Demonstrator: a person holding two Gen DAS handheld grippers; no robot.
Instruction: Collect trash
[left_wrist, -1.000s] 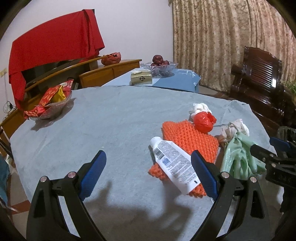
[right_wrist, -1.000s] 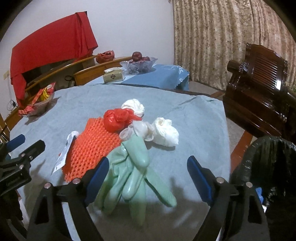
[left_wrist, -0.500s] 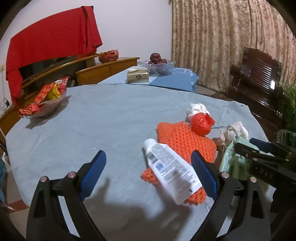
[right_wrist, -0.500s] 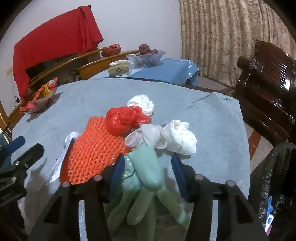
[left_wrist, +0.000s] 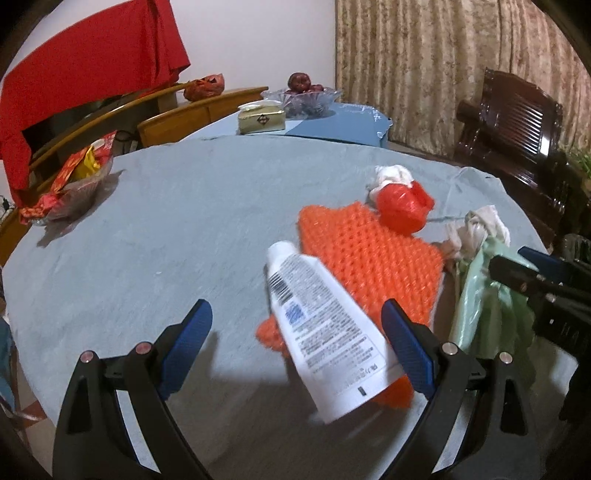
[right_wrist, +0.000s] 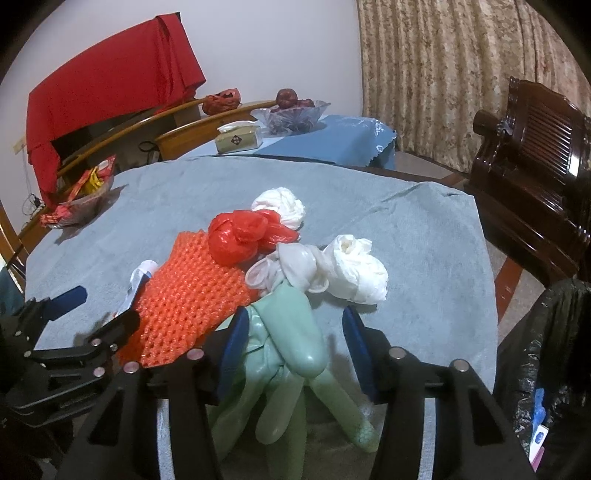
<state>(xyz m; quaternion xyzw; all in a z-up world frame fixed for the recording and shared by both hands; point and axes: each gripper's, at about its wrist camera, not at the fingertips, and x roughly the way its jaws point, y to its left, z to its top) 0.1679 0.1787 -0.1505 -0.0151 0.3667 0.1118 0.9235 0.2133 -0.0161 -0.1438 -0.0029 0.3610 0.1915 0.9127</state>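
Observation:
Trash lies on a grey-blue tablecloth (left_wrist: 155, 229). A white tube (left_wrist: 325, 325) rests on an orange foam net (left_wrist: 365, 254), between the fingers of my left gripper (left_wrist: 295, 350), which is open. A pale green rubber glove (right_wrist: 291, 343) lies between the fingers of my right gripper (right_wrist: 295, 354); its jaws stand half closed around the glove, and I cannot tell if they touch it. A red plastic bag ball (right_wrist: 243, 236), two white crumpled bags (right_wrist: 354, 273) and a clear bag (right_wrist: 288, 266) lie beyond.
A black trash bag (right_wrist: 546, 354) hangs open off the table's right edge. A glass bowl of snack packets (left_wrist: 74, 184) stands at the far left. A blue side table with a tissue box (left_wrist: 260, 118) and fruit bowl (left_wrist: 303, 96) lies behind. A dark wooden chair (right_wrist: 535, 155) stands at right.
My right gripper has narrowed from wide open and moved forward over the green glove. My left gripper has moved closer to the white tube.

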